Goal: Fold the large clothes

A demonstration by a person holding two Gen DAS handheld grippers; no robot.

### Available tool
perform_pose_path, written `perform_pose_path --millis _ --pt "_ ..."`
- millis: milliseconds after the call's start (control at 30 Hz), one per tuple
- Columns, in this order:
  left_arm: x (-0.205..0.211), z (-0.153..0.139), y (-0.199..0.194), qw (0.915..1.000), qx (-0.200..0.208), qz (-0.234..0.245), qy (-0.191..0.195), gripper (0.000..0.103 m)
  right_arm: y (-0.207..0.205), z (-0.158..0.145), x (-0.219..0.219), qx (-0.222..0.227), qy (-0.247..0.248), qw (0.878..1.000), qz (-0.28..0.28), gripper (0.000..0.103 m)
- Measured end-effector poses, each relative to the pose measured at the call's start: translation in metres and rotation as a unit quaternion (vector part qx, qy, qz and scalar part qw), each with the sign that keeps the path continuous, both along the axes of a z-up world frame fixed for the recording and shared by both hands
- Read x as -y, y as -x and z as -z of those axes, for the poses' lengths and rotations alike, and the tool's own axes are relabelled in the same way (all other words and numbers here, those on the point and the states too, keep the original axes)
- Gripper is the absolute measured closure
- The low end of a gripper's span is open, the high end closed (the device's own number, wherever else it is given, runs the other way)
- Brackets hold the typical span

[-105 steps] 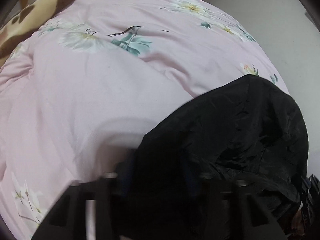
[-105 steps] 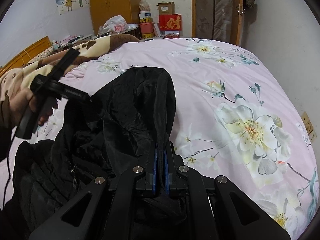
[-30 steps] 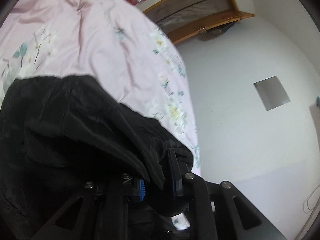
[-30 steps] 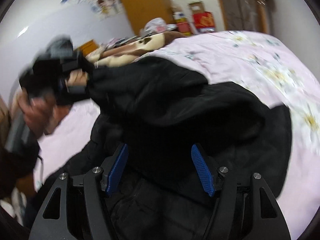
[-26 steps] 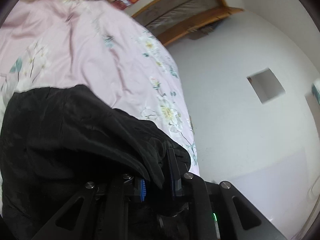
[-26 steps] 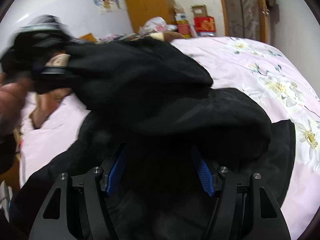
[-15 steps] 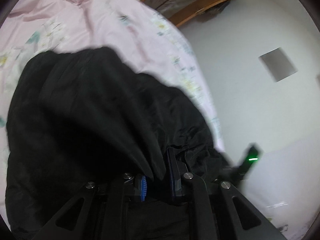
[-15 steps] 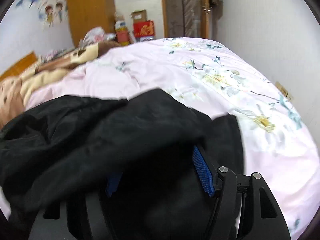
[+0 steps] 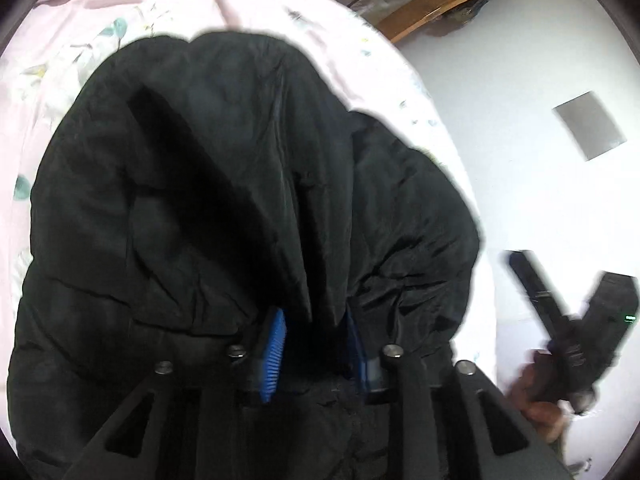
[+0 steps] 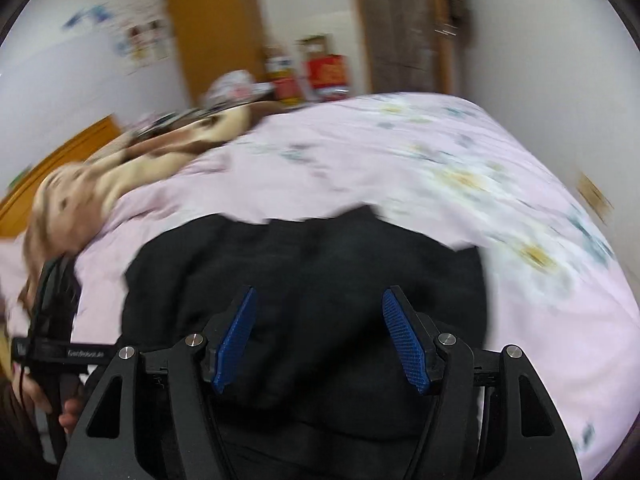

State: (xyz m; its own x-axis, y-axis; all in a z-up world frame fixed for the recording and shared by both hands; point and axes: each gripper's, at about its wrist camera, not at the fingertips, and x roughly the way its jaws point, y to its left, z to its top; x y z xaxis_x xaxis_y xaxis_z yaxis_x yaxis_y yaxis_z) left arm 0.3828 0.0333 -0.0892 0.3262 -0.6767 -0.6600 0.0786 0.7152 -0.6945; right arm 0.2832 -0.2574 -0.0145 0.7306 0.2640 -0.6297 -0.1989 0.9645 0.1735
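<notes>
White walls (image 10: 72, 80); an orange-brown wardrobe (image 10: 216, 28); a dark wooden door (image 10: 400, 24); pink floral bedding (image 10: 360, 152).

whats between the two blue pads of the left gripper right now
In the left wrist view, a fold of the black jacket hangs between the jaws of the left gripper, which are opening. Whether the pads still press on it is unclear.

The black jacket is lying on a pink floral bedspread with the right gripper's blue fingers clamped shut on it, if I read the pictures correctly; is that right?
Not quite. The black jacket does lie on the pink floral bedspread, but the right gripper is not clamped shut: the right wrist view shows its blue fingers standing wide apart above the cloth, pressing on nothing.
</notes>
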Motion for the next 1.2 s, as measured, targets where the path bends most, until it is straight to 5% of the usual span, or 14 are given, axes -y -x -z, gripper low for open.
perform_pose_path --millis 67,133,200,367,500,533,633,733,1033,1100,1167,1200 --pt "-0.016 -0.008 0.001 0.9995 0.012 -0.012 0.028 0.062 -0.018 0.017 -0.022 -0.021 0.001 0.999 -0.038 0.037" --pt "-0.038 -0.017 -0.004 0.9972 0.034 -0.038 0.054 0.039 -0.03 0.038 -0.033 -0.066 0.013 0.996 -0.057 0.037" --pt "-0.052 -0.022 -0.013 0.9956 0.043 -0.067 0.049 0.028 -0.033 0.053 -0.037 -0.085 0.03 0.995 -0.053 0.037" --pt "-0.068 0.011 -0.058 0.9872 -0.039 -0.101 0.117 0.028 -0.027 0.068 -0.031 -0.09 0.035 0.994 -0.055 0.037" --pt "-0.076 0.022 -0.073 0.9723 -0.036 -0.141 0.183 0.03 -0.028 0.068 -0.032 -0.091 0.031 0.994 -0.057 0.037" --pt "-0.076 0.017 -0.073 0.9724 -0.023 -0.144 0.182 0.041 -0.027 0.069 -0.032 -0.09 0.033 0.994 -0.057 0.037" --pt "-0.072 -0.011 -0.072 0.9811 0.05 -0.13 0.135 0.079 -0.024 0.071 -0.033 -0.087 0.025 0.994 -0.06 0.037" --pt "-0.067 -0.018 -0.069 0.9874 0.087 -0.114 0.067 0.088 -0.02 0.072 -0.034 -0.08 0.022 0.995 -0.062 0.037" --pt "-0.102 0.032 -0.046 0.9857 -0.011 -0.168 -0.004 0.083 -0.011 0.07 -0.034 -0.11 0.005 0.991 -0.073 0.037" --pt "-0.104 0.015 -0.04 0.987 -0.006 -0.161 0.001 0.08 -0.008 0.053 -0.023 -0.094 -0.014 0.994 -0.057 0.037" --pt "-0.103 -0.014 -0.033 0.9871 0.024 -0.152 -0.043 0.07 -0.004 0.029 -0.014 -0.056 -0.019 0.997 -0.045 0.037" --pt "-0.1 -0.033 -0.028 0.9847 0.053 -0.148 -0.076 0.056 -0.004 0.019 -0.011 -0.04 -0.011 0.998 -0.038 0.037"
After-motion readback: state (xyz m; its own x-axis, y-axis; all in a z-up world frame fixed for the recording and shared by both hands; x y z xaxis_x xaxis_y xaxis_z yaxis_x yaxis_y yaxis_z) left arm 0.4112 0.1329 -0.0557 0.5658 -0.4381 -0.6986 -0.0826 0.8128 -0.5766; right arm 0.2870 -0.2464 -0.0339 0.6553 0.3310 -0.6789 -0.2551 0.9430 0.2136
